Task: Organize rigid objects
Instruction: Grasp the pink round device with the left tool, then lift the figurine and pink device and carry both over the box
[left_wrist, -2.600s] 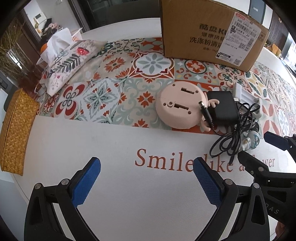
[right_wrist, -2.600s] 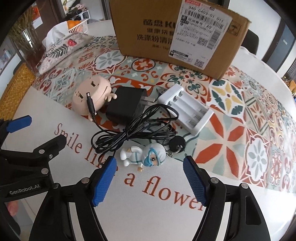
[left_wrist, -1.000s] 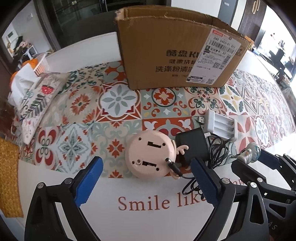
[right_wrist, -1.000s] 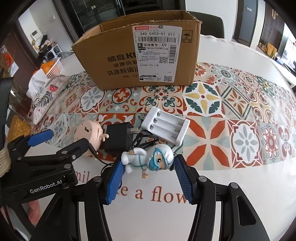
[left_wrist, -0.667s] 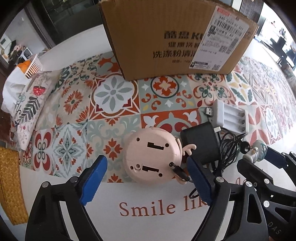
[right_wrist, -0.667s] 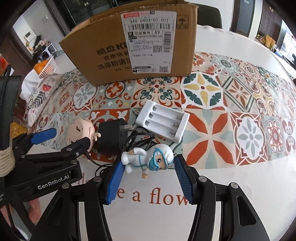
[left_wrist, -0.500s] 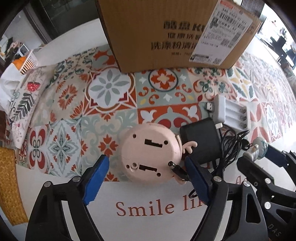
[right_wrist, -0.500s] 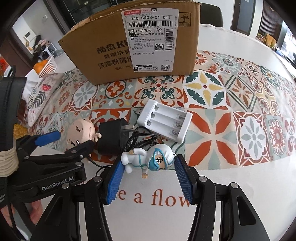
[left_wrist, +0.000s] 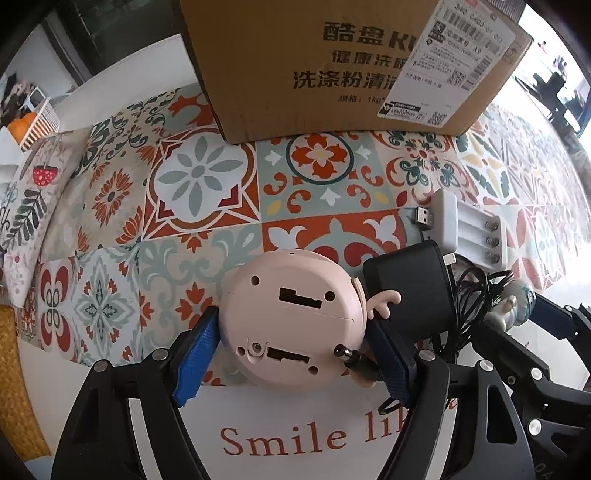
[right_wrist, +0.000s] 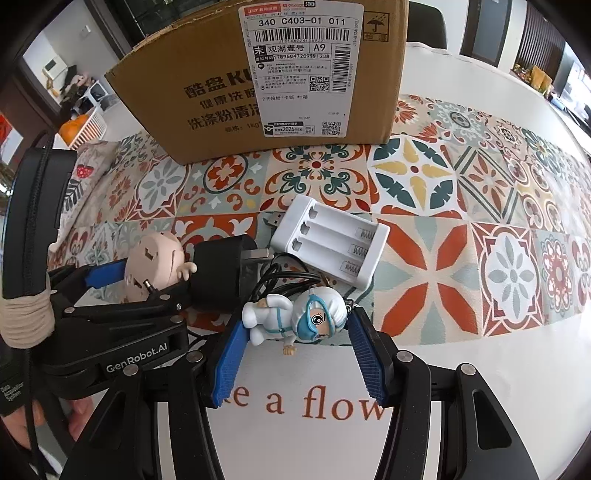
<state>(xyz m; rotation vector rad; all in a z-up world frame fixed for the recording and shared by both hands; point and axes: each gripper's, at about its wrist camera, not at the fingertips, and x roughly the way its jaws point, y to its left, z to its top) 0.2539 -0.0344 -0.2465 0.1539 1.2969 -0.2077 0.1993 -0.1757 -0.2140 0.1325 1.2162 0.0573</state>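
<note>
Two grippers down on the counter, each with a toy between its blue pads.
My left gripper has just been closing around the pink round toy, which lies underside up at the edge of the tiled mat; both pads now touch its sides. My right gripper is clenched on the white-suited figurine, just in front of the black adapter, its tangled cable and the white battery holder. Behind them stands the cardboard box.
</note>
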